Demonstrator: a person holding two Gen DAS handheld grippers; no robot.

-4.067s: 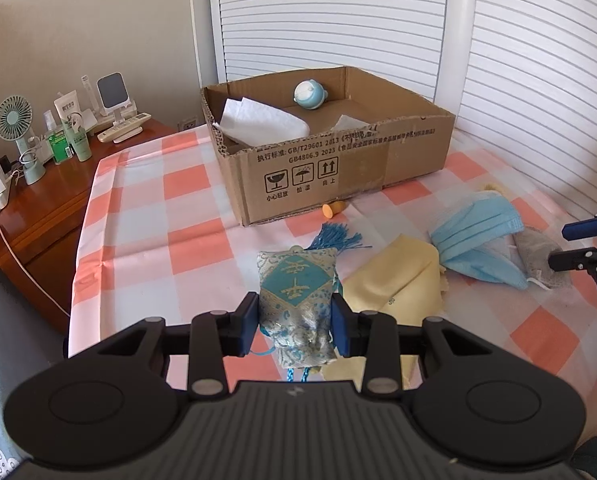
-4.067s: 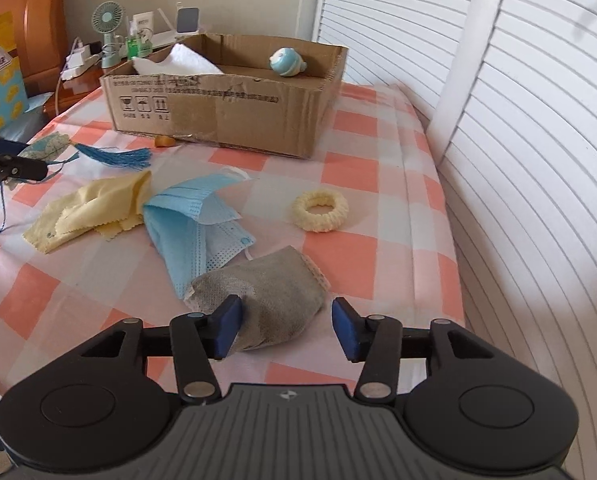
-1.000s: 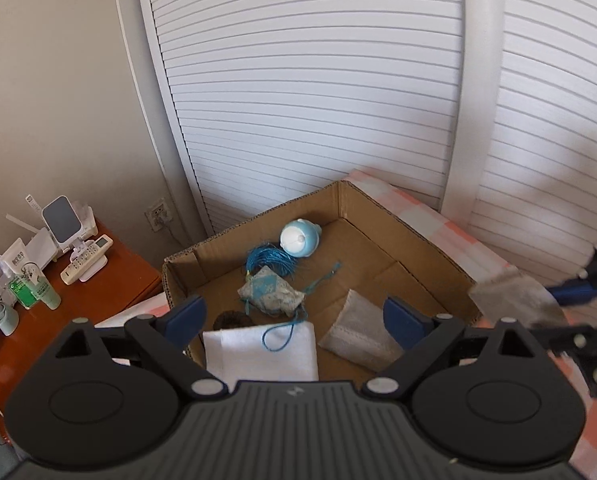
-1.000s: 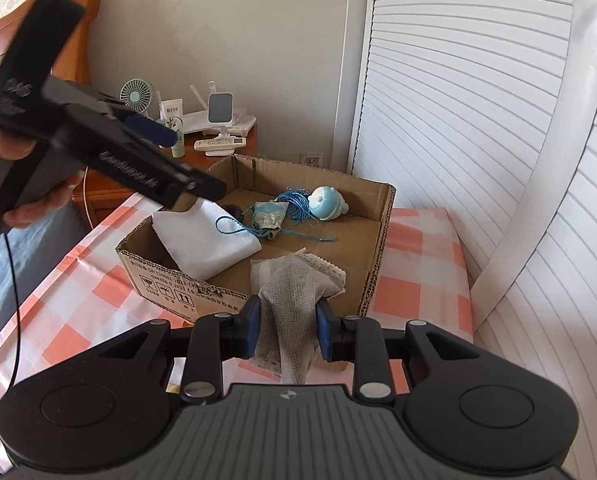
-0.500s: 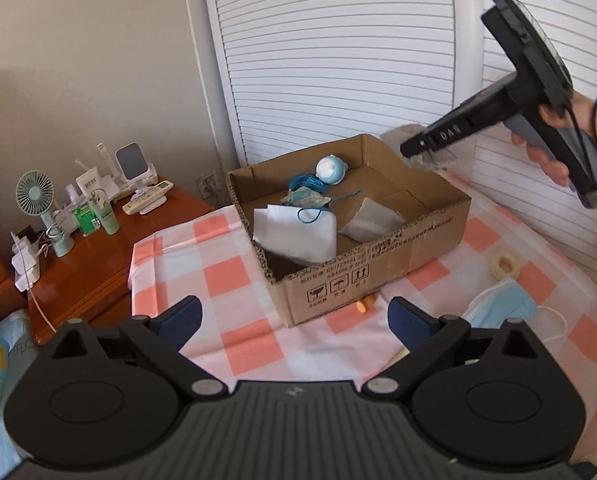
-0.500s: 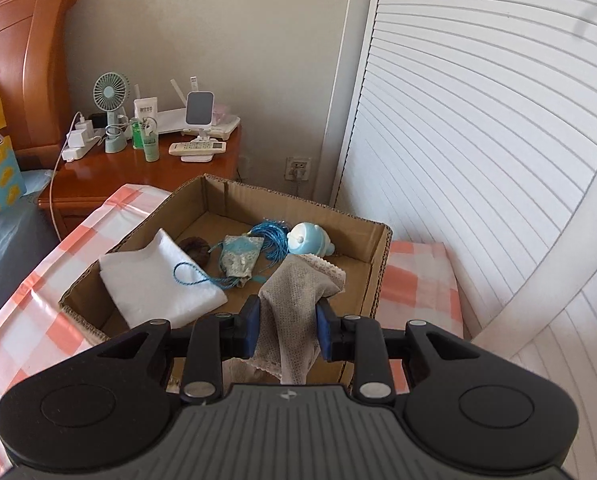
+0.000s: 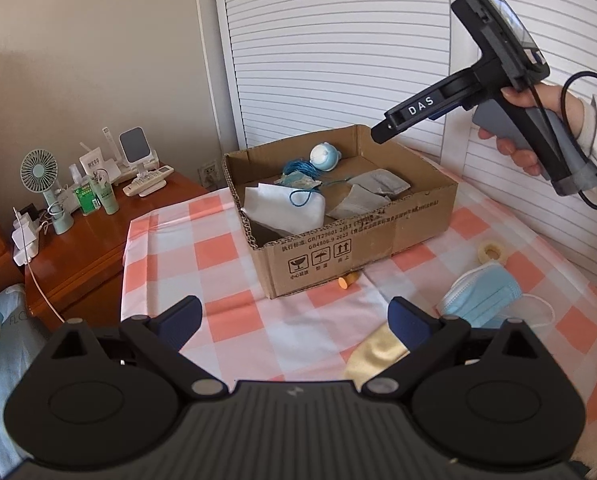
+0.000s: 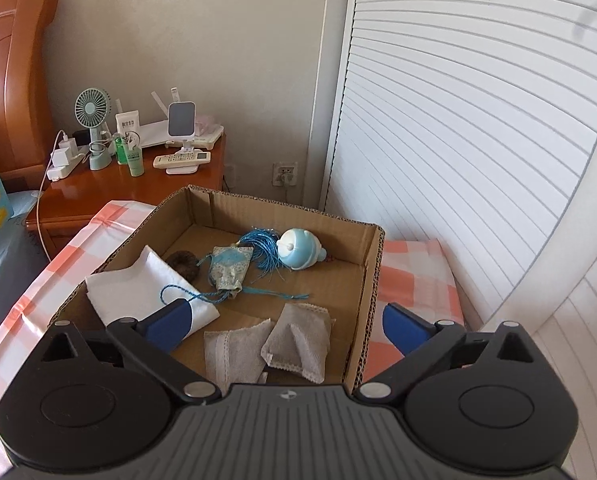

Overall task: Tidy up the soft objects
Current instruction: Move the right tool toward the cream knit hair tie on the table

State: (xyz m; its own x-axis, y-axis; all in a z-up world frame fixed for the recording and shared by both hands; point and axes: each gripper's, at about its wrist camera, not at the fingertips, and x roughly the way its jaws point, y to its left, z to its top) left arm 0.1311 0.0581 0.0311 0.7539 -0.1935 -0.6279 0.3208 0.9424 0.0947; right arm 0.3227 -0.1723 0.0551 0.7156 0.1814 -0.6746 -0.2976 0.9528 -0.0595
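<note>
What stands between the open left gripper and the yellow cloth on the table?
Nothing visible does. The left gripper is open and empty, and the yellow cloth lies on the checkered tablecloth right under its right finger. The blue face mask lies beside the cloth, not over it.

A cardboard box (image 7: 362, 240) is sitting on the table (image 7: 226, 252), holding a folded cloth (image 8: 146, 288) at its left, two pouches (image 8: 298, 340) at its near right and a sachet (image 8: 230, 266) behind them. A face mask (image 7: 482, 300) is lying before the box.
</note>
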